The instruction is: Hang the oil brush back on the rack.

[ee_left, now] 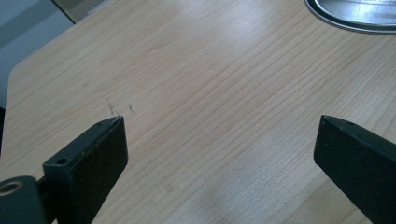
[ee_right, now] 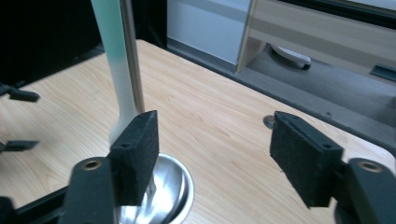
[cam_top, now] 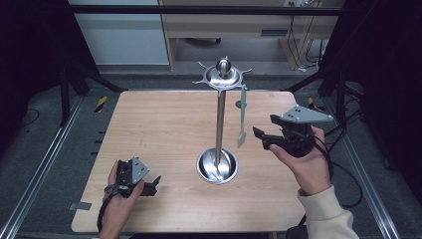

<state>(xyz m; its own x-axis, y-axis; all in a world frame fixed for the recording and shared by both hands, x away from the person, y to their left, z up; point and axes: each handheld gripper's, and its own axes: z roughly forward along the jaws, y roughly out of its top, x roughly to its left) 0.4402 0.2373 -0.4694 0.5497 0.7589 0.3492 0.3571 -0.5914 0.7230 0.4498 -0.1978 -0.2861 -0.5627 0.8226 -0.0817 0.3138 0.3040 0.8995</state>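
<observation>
Spoon [cam_top: 242, 124] hangs from one hook of a metal utensil stand [cam_top: 219, 119], pale green in the handle and white toward the bowl end, which dangles above the wooden table [cam_top: 164, 124] just to the right of the stand's pole.

Going from the left of the high view: the left gripper [cam_top: 152, 185] lies low on the near left part of the table, held in the person's left hand [cam_top: 119, 199]. Its jaws point toward the stand's base and stand apart with nothing between them. In the left gripper view the two black jaws frame bare wood grain [ee_left: 210, 93], and the rim of the stand's round base [ee_left: 355, 16] shows at the top right corner.

In the middle, the stand rises from a shiny bowl-shaped base [cam_top: 217, 166] to a top ring with several curved hooks and a ball knob [cam_top: 223, 64].

On the right, the right hand [cam_top: 308, 164], in a cream sleeve [cam_top: 326, 214], holds the right gripper [cam_top: 259, 137] raised above the table, its jaws spread wide and empty, aimed at the spoon and close beside its bowl end. In the right gripper view [ee_right: 215, 154] the spoon [ee_right: 114, 60] hangs in front of the pole [ee_right: 132, 56], just above and behind the left jaw; whether it touches the jaw I cannot tell.
</observation>
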